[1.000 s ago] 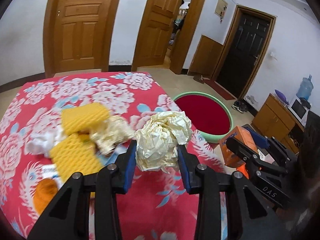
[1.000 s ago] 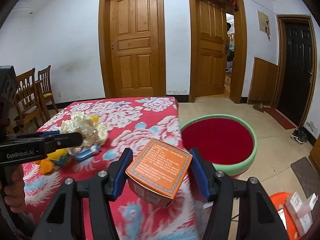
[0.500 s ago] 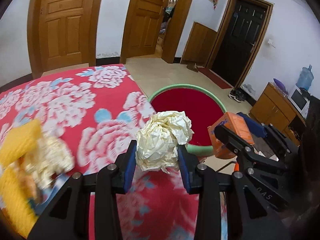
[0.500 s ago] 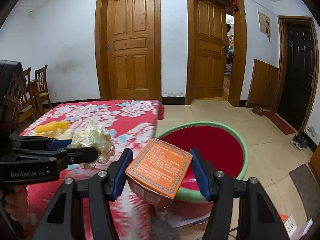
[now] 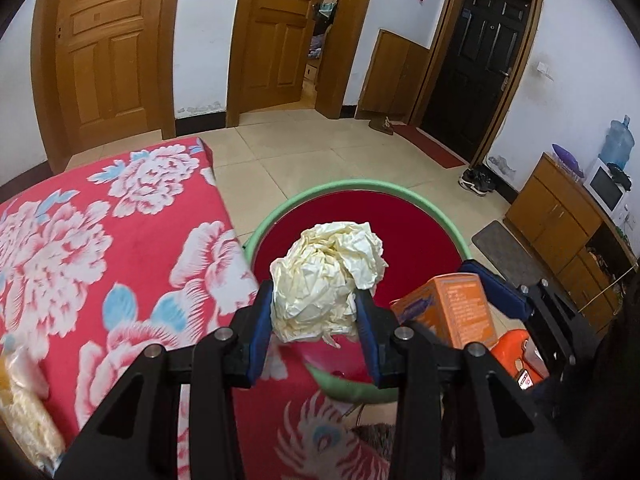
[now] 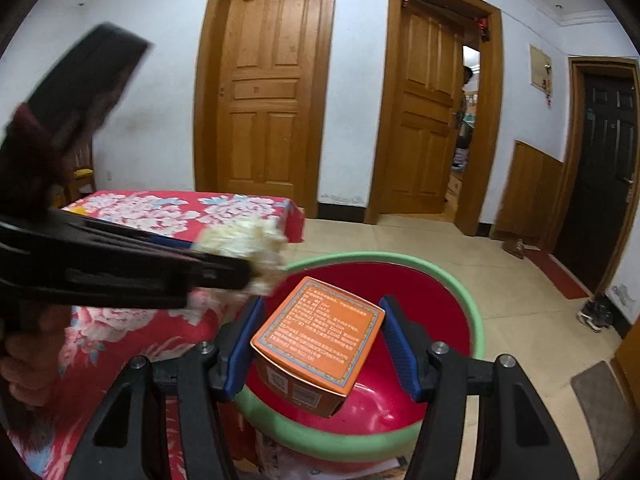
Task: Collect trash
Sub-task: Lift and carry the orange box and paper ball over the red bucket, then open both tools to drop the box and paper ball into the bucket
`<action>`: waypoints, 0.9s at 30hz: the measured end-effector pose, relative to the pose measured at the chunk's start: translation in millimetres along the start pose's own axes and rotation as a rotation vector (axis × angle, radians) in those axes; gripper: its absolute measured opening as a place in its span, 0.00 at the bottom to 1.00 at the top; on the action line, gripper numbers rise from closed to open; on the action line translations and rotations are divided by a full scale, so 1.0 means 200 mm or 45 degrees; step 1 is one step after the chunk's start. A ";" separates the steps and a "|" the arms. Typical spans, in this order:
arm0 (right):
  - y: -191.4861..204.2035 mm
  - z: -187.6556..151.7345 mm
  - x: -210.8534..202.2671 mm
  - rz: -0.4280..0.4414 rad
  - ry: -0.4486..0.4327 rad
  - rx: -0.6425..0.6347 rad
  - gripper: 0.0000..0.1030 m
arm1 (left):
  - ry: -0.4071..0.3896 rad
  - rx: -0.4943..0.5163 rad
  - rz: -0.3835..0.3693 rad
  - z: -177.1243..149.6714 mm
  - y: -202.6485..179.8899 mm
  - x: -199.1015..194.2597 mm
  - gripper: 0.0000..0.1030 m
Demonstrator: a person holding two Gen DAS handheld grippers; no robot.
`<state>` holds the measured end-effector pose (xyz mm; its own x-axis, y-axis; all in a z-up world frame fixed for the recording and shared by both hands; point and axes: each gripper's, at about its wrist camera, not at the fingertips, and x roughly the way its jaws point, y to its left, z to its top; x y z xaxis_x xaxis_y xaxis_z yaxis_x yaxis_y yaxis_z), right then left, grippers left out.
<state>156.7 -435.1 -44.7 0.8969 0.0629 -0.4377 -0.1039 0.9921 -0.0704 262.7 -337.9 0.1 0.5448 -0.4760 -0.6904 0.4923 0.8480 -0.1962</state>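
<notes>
My left gripper [image 5: 316, 320] is shut on a crumpled cream paper ball [image 5: 326, 276] and holds it over the near rim of a round red basin with a green rim [image 5: 280, 216]. My right gripper [image 6: 320, 344] is shut on an orange cardboard box [image 6: 318, 338] and holds it above the same basin [image 6: 460, 292]. The box also shows in the left wrist view [image 5: 452, 312], just right of the ball. The ball shows blurred in the right wrist view [image 6: 244, 240].
A table with a red floral cloth [image 5: 100, 248] stands left of the basin, with cream trash [image 5: 24, 400] at its near left edge. A wooden cabinet [image 5: 560, 224] stands at the right wall. An orange stool [image 5: 516, 352] is below right.
Both grippers moved right, off the table and over the basin, each still holding its item. The yellow sponges and other trash on the table have left the left wrist view.
</notes>
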 end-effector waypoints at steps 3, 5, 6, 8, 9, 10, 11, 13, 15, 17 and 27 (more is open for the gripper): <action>-0.02 0.01 0.00 0.045 -0.009 0.069 0.60 | 0.012 -0.003 -0.002 0.01 -0.01 0.03 0.38; -0.03 0.01 0.00 0.045 -0.011 0.093 0.60 | 0.011 -0.016 -0.002 0.02 -0.01 0.03 0.38; -0.04 0.01 0.01 0.044 -0.013 0.106 0.60 | 0.011 -0.014 0.005 0.02 -0.01 0.04 0.38; -0.05 0.02 0.02 0.041 -0.007 0.133 0.60 | 0.004 0.001 0.016 0.03 -0.02 0.04 0.39; -0.05 0.02 0.02 0.037 -0.007 0.144 0.60 | 0.007 0.015 0.019 0.04 -0.03 0.05 0.39; -0.06 0.02 0.03 0.027 -0.003 0.152 0.60 | 0.012 0.023 0.031 0.04 -0.04 0.06 0.40; -0.06 0.02 0.04 0.017 0.004 0.153 0.60 | 0.020 0.023 0.038 0.05 -0.04 0.07 0.40; -0.08 0.02 0.06 -0.013 0.012 0.170 0.60 | 0.046 0.014 0.036 0.07 -0.03 0.10 0.41; -0.11 0.02 0.08 -0.026 0.029 0.199 0.60 | 0.065 0.004 0.049 0.08 -0.03 0.13 0.43; -0.13 0.01 0.09 -0.049 0.046 0.220 0.60 | 0.085 0.005 0.049 0.09 -0.03 0.14 0.52; -0.15 0.00 0.11 -0.120 0.073 0.231 0.84 | 0.089 -0.013 0.098 0.10 -0.03 0.16 0.68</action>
<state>179.2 -463.5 -52.1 0.8726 -0.0324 -0.4874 0.0630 0.9969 0.0465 290.4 -362.1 -6.6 0.5315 -0.3922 -0.7508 0.4437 0.8839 -0.1477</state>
